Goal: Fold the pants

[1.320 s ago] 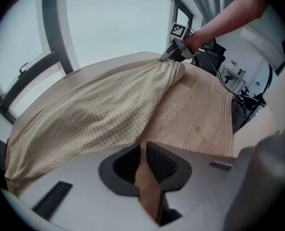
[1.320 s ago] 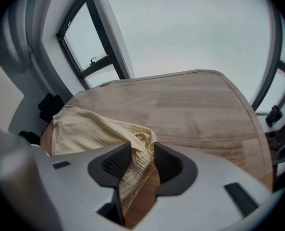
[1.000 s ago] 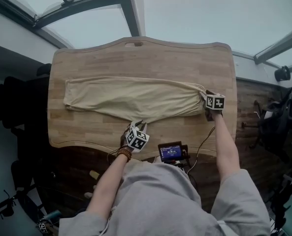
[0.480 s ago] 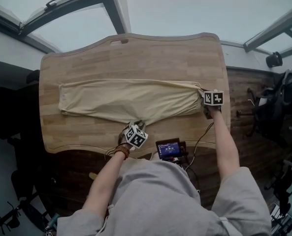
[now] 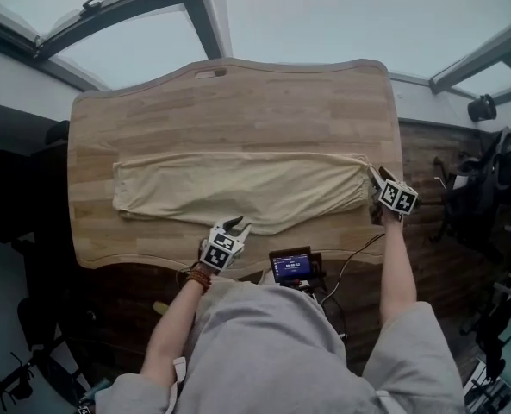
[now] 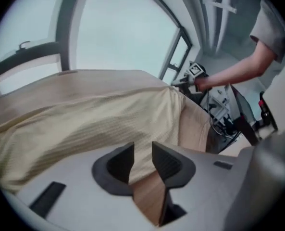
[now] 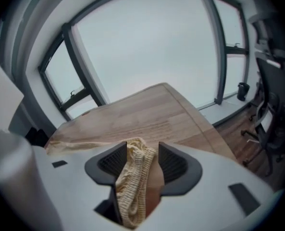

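The cream pants (image 5: 238, 188) lie lengthwise on the wooden table (image 5: 238, 102), legs to the left, waist to the right. My left gripper (image 5: 233, 225) sits just in front of the pants' near edge. In the left gripper view its jaws (image 6: 143, 160) have just been opening and stand apart over bare wood, the pants (image 6: 84, 124) beyond them. My right gripper (image 5: 377, 176) is at the waist end. Its jaws (image 7: 143, 150) have just been opening. The ribbed waistband (image 7: 135, 177) drapes against one pad, with a gap to the other.
A small device with a lit screen (image 5: 291, 267) and a cable sit at the table's near edge between my arms. Dark office chairs stand at the left (image 5: 14, 197) and right (image 5: 488, 188). Windows run behind the table's far edge.
The pants have slid toward the near edge and lie straighter. My right gripper moved right and nearer with the waistband. My left gripper drew back off the pants' edge.
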`<action>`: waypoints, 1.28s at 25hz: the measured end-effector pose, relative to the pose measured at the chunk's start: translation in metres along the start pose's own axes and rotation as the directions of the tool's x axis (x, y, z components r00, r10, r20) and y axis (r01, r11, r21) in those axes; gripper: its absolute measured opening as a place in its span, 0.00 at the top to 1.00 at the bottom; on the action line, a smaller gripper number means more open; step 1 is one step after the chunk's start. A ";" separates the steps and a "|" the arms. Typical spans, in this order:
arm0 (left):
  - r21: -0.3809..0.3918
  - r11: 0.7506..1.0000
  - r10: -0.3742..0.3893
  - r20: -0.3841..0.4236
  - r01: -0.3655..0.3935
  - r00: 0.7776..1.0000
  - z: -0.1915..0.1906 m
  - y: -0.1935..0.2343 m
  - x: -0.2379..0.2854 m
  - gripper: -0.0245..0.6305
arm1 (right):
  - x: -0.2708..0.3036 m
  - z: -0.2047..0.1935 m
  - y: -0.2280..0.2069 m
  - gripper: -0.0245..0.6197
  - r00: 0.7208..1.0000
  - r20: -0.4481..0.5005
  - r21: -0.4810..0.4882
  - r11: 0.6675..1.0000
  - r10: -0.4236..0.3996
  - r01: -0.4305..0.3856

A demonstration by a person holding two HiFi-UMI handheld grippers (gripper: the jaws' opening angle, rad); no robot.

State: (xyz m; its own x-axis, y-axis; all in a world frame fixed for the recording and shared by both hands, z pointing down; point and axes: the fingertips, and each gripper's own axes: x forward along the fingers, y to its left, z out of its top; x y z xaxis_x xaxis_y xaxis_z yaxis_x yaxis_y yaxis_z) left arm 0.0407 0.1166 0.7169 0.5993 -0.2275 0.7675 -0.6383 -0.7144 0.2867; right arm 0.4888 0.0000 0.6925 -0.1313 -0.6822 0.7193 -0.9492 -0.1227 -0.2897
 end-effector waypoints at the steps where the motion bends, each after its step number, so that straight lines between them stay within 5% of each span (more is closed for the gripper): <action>1: -0.023 0.998 0.054 0.030 -0.054 0.998 -0.001 0.023 -0.012 0.78 | -0.006 -0.002 -0.001 0.64 0.999 0.040 0.049 0.999 -0.012 0.010; 4: -0.116 0.969 0.223 0.048 -0.217 0.974 0.002 0.080 -0.052 0.78 | -0.022 -0.027 0.002 0.63 0.998 0.064 0.125 0.992 -0.018 0.010; 8: -0.219 0.907 0.371 0.012 -0.360 0.929 -0.009 0.127 -0.084 0.78 | -0.011 -0.065 0.021 0.58 1.000 -0.025 0.102 0.995 0.018 -0.015; 12: -0.367 0.807 0.492 -0.014 -0.463 0.870 -0.028 0.149 -0.092 0.78 | -0.011 -0.078 -0.003 0.58 0.997 -0.066 0.092 0.994 -0.048 0.054; 15: -0.573 0.669 0.561 -0.029 -0.474 0.827 -0.058 0.186 -0.123 0.78 | -0.015 -0.081 -0.011 0.58 0.993 -0.066 0.067 0.992 -0.102 0.106; 18: -0.752 0.480 0.648 -0.044 -0.452 0.760 -0.103 0.236 -0.176 0.76 | -0.019 -0.080 -0.002 0.58 0.988 -0.050 0.067 0.987 -0.143 0.146; 21: -0.900 0.277 0.708 -0.046 -0.337 0.705 -0.143 0.277 -0.224 0.72 | -0.032 -0.077 0.010 0.58 0.980 -0.026 0.120 0.973 -0.196 0.198; 23: -0.953 0.164 0.731 -0.057 -0.257 0.680 -0.168 0.299 -0.245 0.65 | -0.042 -0.074 0.024 0.58 0.978 0.000 0.183 0.961 -0.210 0.207; 25: -0.976 0.087 0.742 -0.069 -0.198 0.667 -0.187 0.319 -0.255 0.63 | -0.052 -0.072 0.043 0.58 0.975 0.011 0.194 0.957 -0.222 0.216; 30: -1.000 -0.005 0.746 -0.003 0.001 0.665 -0.199 0.359 -0.261 0.59 | -0.064 -0.083 0.093 0.58 0.973 -0.025 0.111 0.966 -0.231 0.233; 32: -0.992 -0.064 0.753 0.026 0.113 0.658 -0.198 0.370 -0.261 0.56 | -0.069 -0.085 0.107 0.58 0.969 -0.026 0.112 0.963 -0.244 0.246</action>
State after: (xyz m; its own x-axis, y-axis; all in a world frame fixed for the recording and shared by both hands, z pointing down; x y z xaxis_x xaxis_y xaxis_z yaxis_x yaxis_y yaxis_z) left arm -0.4472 0.0430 0.7364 -0.0738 -0.7048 0.7056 -0.3702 0.6763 0.6368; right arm 0.3717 0.0955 0.6652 0.0972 -0.6123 0.7846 -0.9143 -0.3663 -0.1726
